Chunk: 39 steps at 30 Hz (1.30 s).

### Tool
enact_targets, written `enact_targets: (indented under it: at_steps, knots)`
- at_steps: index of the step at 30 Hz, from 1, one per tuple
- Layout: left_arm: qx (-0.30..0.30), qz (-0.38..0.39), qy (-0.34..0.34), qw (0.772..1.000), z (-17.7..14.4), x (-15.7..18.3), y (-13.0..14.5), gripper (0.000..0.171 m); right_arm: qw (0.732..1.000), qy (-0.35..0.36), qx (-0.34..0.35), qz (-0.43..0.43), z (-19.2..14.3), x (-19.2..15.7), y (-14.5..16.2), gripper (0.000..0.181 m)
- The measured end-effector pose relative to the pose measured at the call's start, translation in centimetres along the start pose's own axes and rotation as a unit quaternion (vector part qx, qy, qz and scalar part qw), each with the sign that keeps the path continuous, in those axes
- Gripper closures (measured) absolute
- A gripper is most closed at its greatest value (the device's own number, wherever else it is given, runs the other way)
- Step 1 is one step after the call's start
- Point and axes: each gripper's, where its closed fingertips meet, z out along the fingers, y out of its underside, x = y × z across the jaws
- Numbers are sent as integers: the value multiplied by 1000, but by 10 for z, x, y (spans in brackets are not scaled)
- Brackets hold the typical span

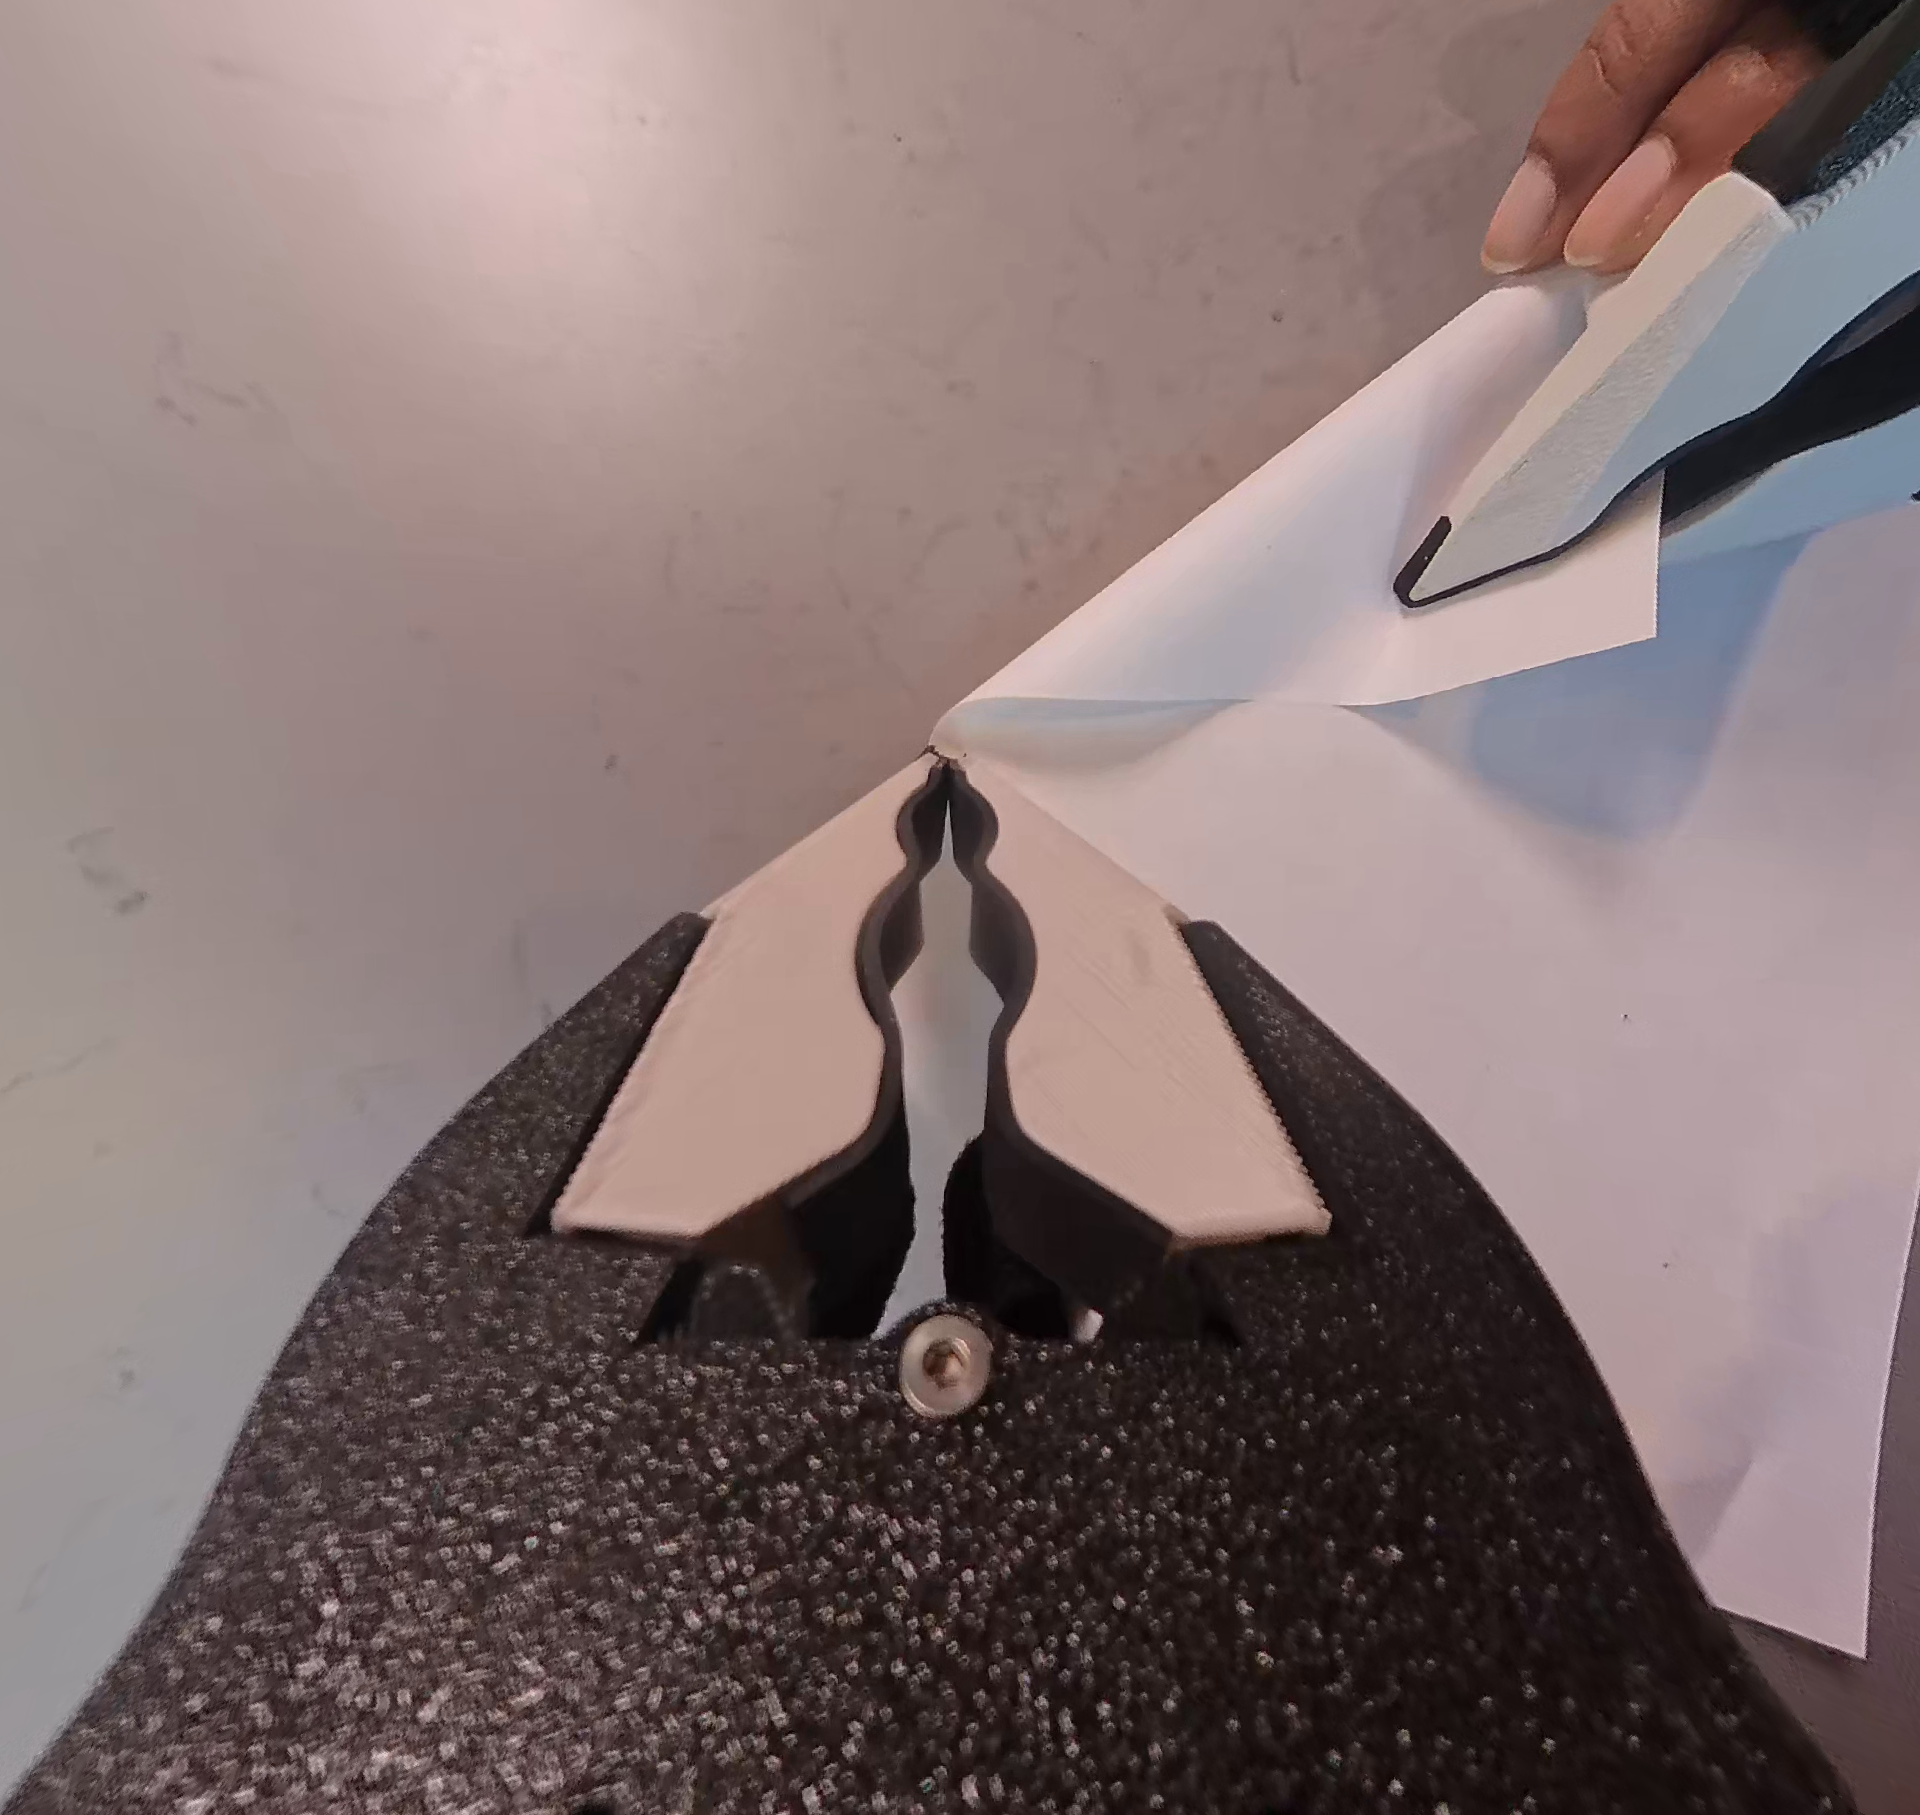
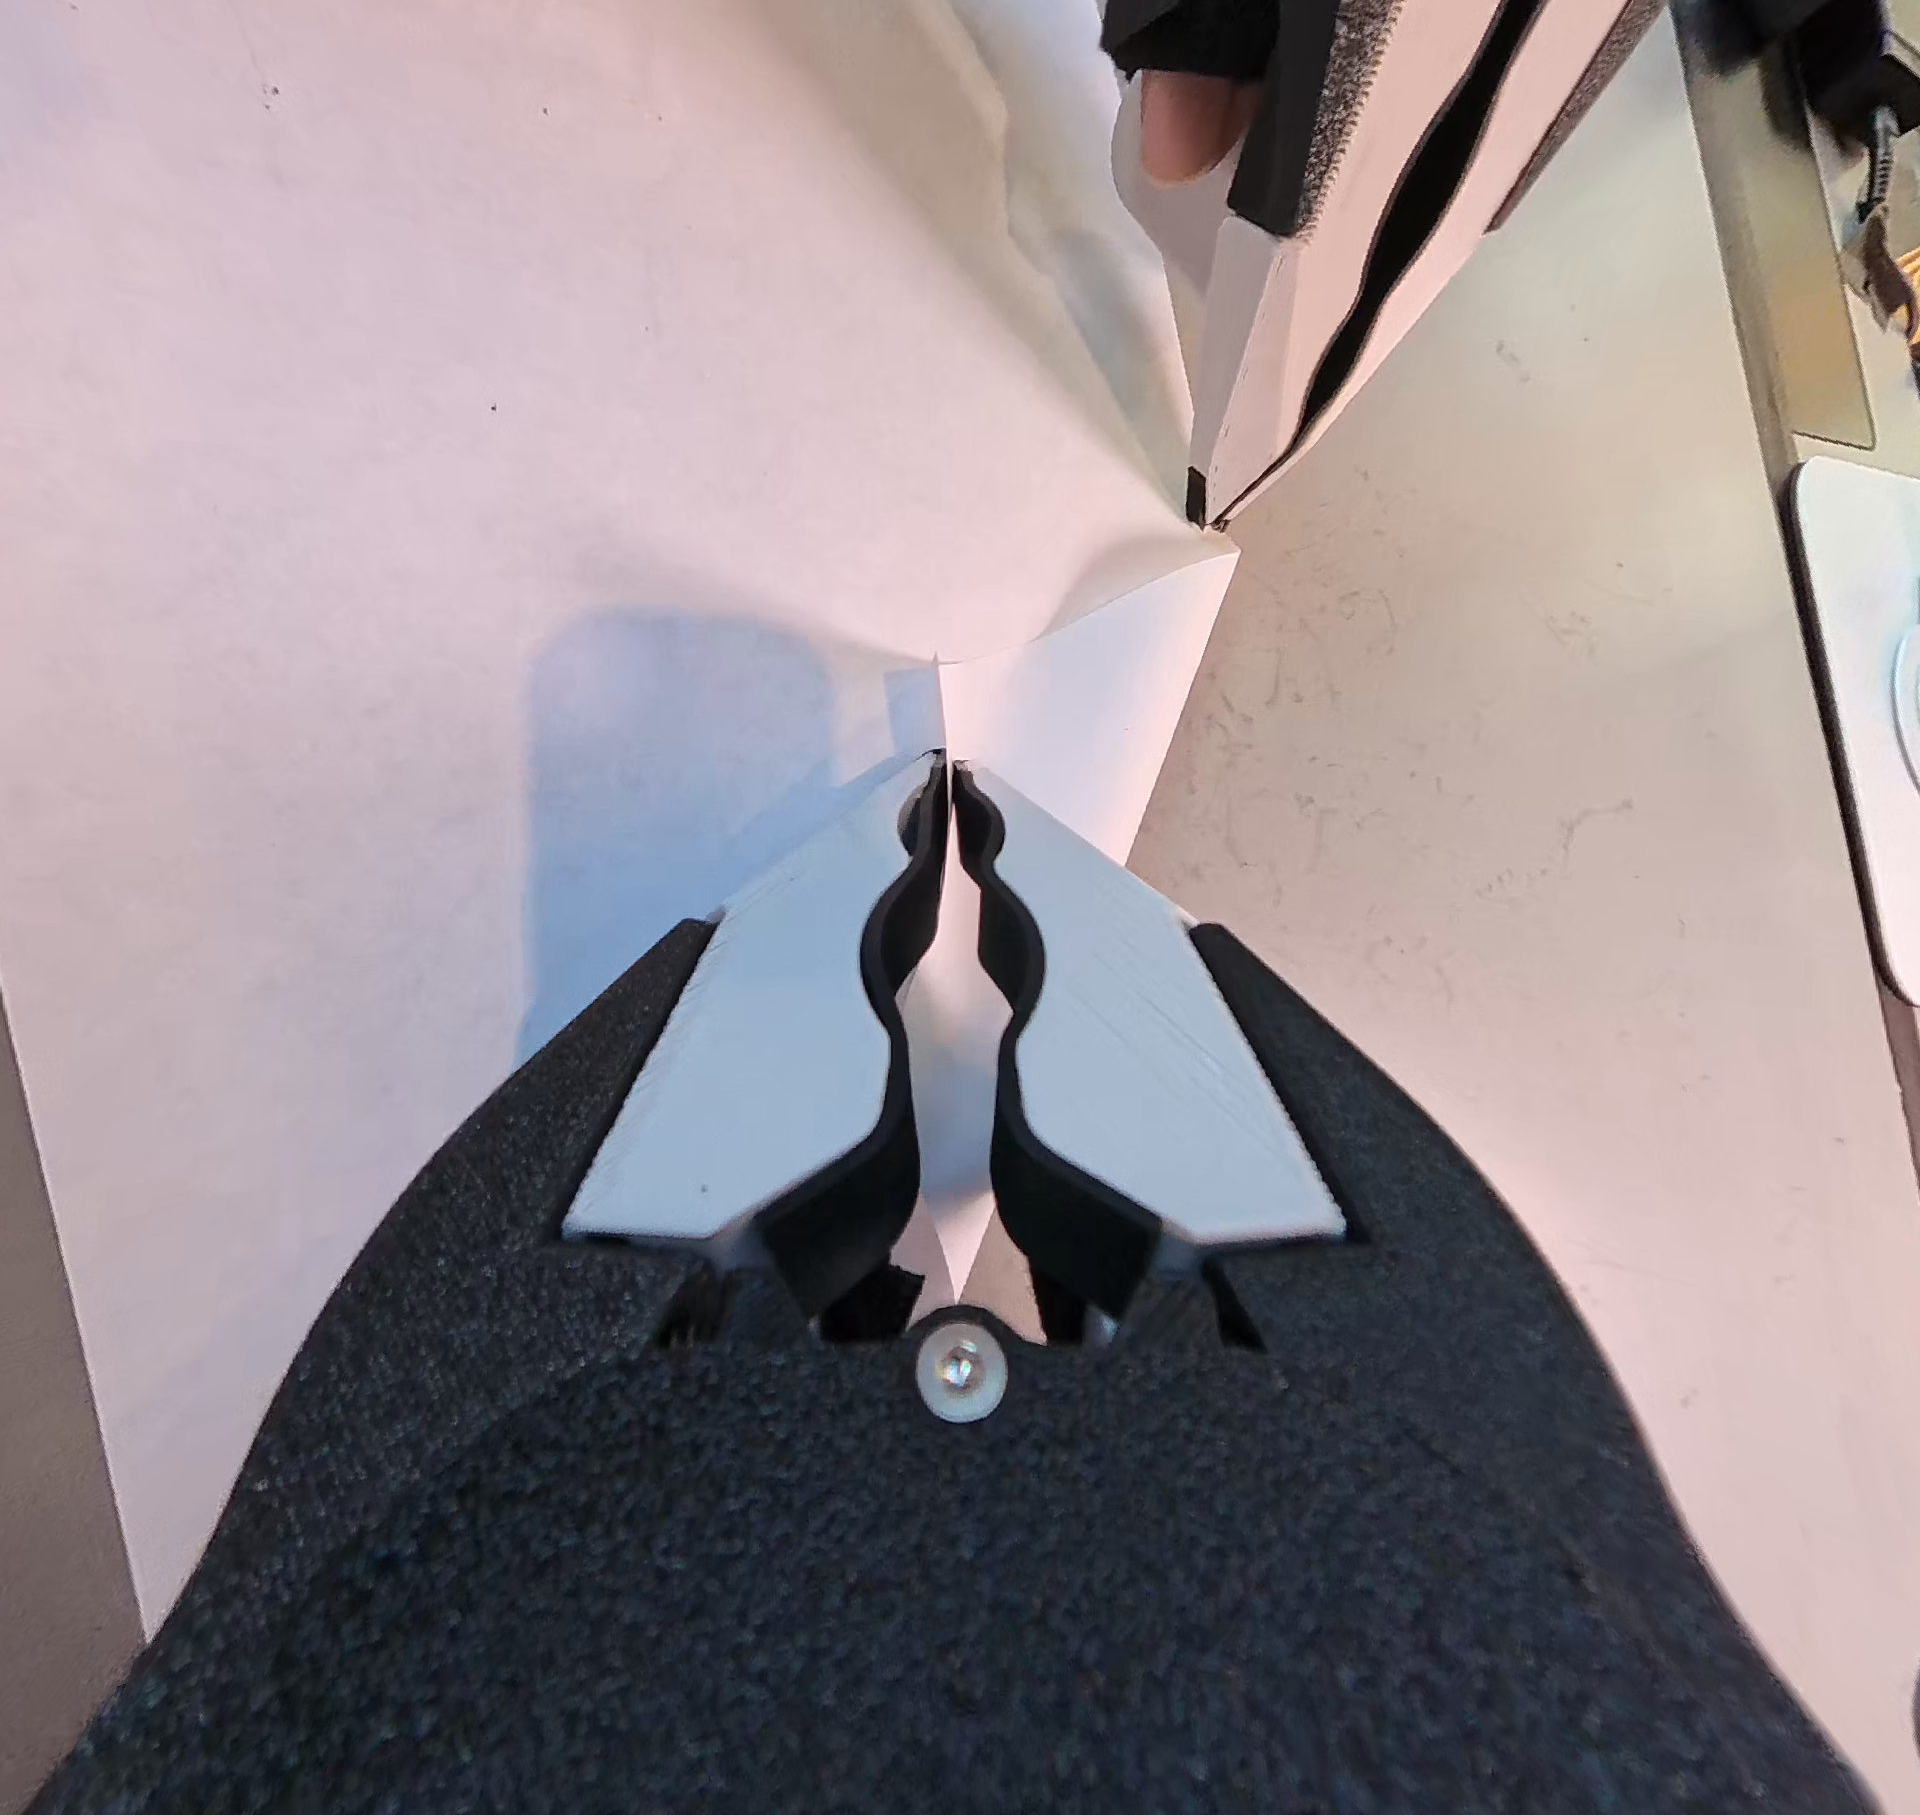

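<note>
A white sheet (image 1: 1351,986) is pinched at a folded-over corner by the left gripper (image 1: 943,778) and by the right gripper (image 2: 948,768), fingers clamped, on the counter (image 1: 520,311).

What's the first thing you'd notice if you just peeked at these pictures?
A big white sheet of paper lies on a pale, scuffed table, with one corner folded over. Two grippers pinch it: the left gripper shut on the fold's point, the right gripper shut on the folded flap. Someone's fingers show at the top right.
</note>
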Motion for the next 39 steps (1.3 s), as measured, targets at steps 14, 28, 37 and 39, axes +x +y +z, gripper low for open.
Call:
enact_targets:
  at_steps: [14, 28, 37, 39]
  knots:
    - [-33, 17, -1, 999, 0, 0, 0, 171, 999, 23, -23, -24, -1, 2, 1, 181]
    - [-16, 11, -6, 1000, 1, -1, -1, 171, 997, 52, -42, -43, -2, 3, 3, 181]
    - [4, -3, 4, 1000, 1, -2, -2, 171, 997, 48, -44, -38, -2, 2, 4, 181]
    - [4, 2, 6, 1000, 0, -2, -1, 171, 997, 46, -44, -34, -2, 2, 4, 181]
